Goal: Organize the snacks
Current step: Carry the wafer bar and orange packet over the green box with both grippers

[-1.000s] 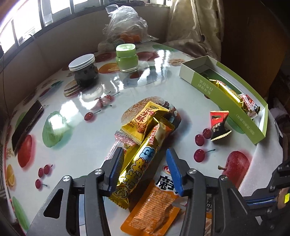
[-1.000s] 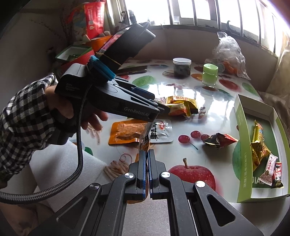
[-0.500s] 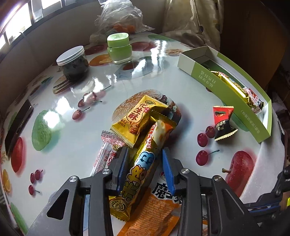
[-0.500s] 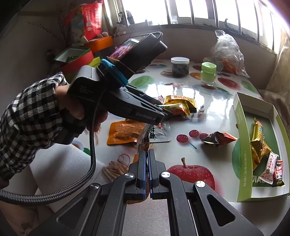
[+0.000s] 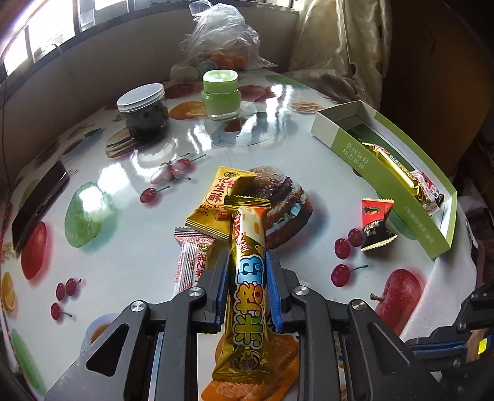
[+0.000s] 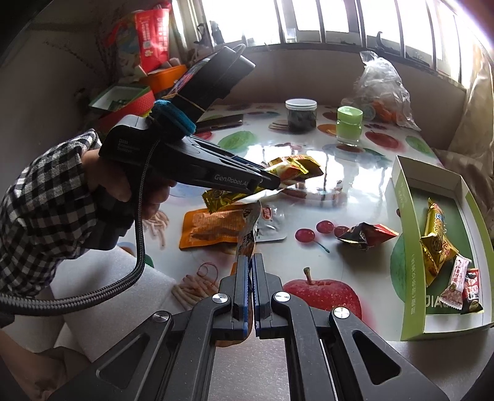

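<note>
Left gripper [image 5: 247, 274] clamped on gold snack bar [image 5: 248, 277], long axis pointing away; right gripper [image 6: 250, 271] together

A lived-in home room. A table [image 5: 129, 265] under a glossy cloth printed with fruit and burgers sits beneath a barred window [image 6: 339, 18] with daylight. On it are two jars [image 5: 143, 111], a tied plastic bag of food [image 5: 222, 43] and a phone [image 5: 37, 203]. A draped curtain [image 5: 336, 40] hangs beside, and colourful boxes [image 6: 148, 40] crowd one corner.
</note>
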`<state>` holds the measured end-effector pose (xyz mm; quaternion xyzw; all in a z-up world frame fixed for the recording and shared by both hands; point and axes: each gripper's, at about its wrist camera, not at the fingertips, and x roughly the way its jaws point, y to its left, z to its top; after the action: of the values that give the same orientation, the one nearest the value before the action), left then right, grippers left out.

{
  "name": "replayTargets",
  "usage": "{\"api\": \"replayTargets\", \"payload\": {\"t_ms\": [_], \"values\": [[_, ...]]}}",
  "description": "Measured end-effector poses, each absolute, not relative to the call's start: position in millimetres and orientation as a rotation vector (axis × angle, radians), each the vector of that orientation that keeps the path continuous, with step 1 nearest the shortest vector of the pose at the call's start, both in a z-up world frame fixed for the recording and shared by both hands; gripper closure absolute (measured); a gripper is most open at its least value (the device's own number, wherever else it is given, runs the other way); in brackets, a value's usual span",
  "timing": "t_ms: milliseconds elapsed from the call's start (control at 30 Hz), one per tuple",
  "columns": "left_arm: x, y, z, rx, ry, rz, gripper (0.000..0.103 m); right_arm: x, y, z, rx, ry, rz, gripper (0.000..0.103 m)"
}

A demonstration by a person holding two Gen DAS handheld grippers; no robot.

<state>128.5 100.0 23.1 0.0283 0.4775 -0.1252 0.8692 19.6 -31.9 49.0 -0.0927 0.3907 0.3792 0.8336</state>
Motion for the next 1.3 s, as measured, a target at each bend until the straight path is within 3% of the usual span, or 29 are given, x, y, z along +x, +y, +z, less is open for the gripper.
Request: {"api": "replayTargets", "payload": {"t_ms": [633,1300], "values": [[94.4,100.7,66.2,0.014,0.898,-0.236,0.079,16.4,-51.9,73.6,-0.119,0.753,0.746,0.100],[100.1,53.1,91.4,-0.003,0.851,-0.305,0.079,29.2,-116.5,100.1,-0.023,0.675,0.592,0.100]]}}
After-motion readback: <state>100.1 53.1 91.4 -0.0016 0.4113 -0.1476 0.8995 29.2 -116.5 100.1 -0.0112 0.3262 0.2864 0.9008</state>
